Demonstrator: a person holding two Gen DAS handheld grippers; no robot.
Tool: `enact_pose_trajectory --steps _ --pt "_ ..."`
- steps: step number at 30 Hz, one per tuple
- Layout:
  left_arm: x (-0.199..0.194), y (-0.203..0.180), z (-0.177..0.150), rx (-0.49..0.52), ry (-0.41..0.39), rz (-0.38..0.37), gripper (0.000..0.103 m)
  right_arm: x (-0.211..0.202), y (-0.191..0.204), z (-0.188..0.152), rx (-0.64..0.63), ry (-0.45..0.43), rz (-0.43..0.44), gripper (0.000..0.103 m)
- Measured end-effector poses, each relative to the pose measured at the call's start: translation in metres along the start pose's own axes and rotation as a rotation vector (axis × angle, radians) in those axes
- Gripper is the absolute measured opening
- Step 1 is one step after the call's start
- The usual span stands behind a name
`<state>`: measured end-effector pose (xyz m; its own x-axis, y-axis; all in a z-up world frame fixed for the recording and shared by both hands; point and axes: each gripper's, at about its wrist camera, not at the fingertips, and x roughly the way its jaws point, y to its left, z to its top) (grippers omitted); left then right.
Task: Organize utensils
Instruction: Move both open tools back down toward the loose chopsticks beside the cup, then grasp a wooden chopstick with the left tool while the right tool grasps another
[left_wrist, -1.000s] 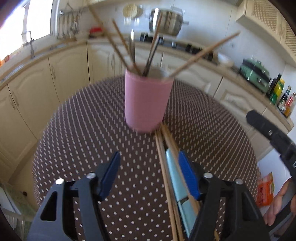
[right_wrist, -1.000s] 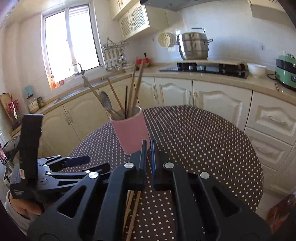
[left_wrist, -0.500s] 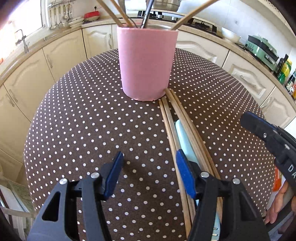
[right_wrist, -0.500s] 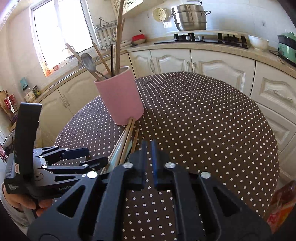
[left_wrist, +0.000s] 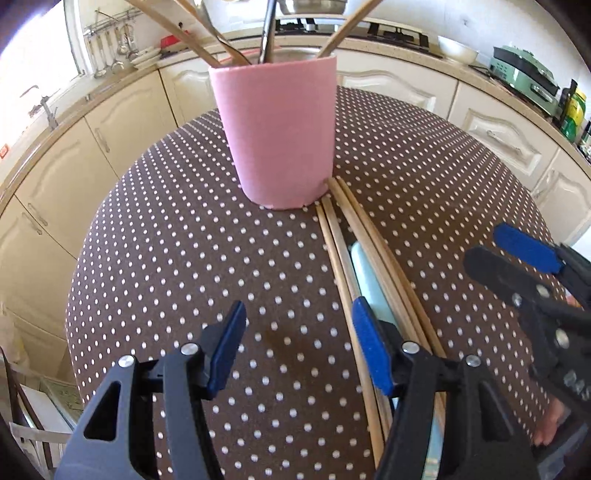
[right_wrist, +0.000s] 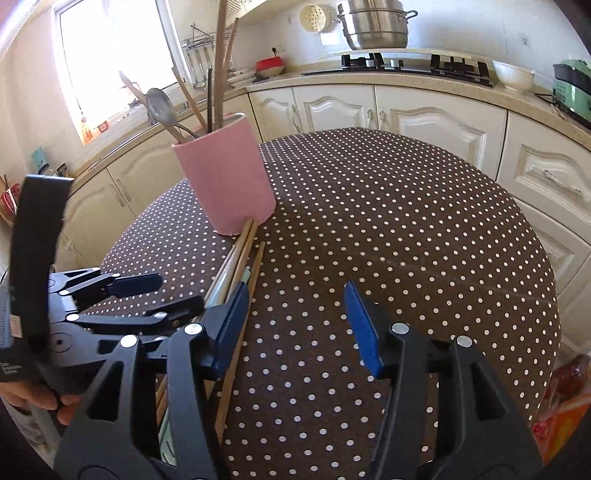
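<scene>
A pink cup (left_wrist: 279, 129) stands on the dotted table and holds several chopsticks and a metal spoon (right_wrist: 160, 107). It also shows in the right wrist view (right_wrist: 225, 177). Several wooden chopsticks (left_wrist: 369, 236) and a pale teal-handled utensil (left_wrist: 369, 273) lie on the cloth, running from the cup's base toward me. My left gripper (left_wrist: 299, 347) is open and empty, its right finger over the bundle. My right gripper (right_wrist: 295, 325) is open and empty, its left finger over the chopsticks (right_wrist: 243, 258).
The round table (right_wrist: 406, 221) has a brown white-dotted cloth. Cream kitchen cabinets and a counter curve behind it, with a stove and steel pot (right_wrist: 373, 24). An orange packet (right_wrist: 565, 398) lies low beside the table's right edge.
My right gripper has opened from shut. Both grippers have tilted down and moved closer to the table, over the chopsticks lying by the cup.
</scene>
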<state>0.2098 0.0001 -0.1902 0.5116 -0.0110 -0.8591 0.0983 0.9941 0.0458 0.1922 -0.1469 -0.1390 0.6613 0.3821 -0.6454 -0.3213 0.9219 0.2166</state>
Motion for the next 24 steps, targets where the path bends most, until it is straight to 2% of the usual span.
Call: enact_pose_trajectory --steps 4,9,11,16,18,20,22,24 --pt "-0.004 0.001 -0.011 0.014 0.002 0.001 0.06 0.004 -0.001 0.0 0.006 0.011 -0.001 0.055" --pt "-0.001 -0.007 -0.012 0.011 -0.012 0.047 0.06 0.008 0.004 -0.001 -0.007 0.025 0.006 0.056" --pt "0.007 -0.009 -0.011 0.019 0.022 0.069 0.06 0.009 0.006 0.0 -0.017 0.032 0.003 0.057" --pt "0.001 -0.005 -0.006 -0.032 0.014 0.024 0.058 0.016 0.005 0.001 -0.032 0.072 -0.02 0.058" --pt "0.001 0.005 -0.003 -0.065 0.005 -0.008 0.052 0.022 0.006 0.003 -0.04 0.112 -0.02 0.058" --pt "-0.001 0.012 0.0 -0.086 -0.003 -0.007 0.031 0.029 0.009 0.007 -0.059 0.157 -0.025 0.058" --pt "-0.006 0.018 0.001 -0.104 -0.005 -0.03 0.024 0.037 0.012 0.009 -0.075 0.2 -0.012 0.058" --pt "-0.009 0.023 0.001 -0.114 -0.004 -0.039 0.022 0.044 0.016 0.011 -0.095 0.231 -0.027 0.058"
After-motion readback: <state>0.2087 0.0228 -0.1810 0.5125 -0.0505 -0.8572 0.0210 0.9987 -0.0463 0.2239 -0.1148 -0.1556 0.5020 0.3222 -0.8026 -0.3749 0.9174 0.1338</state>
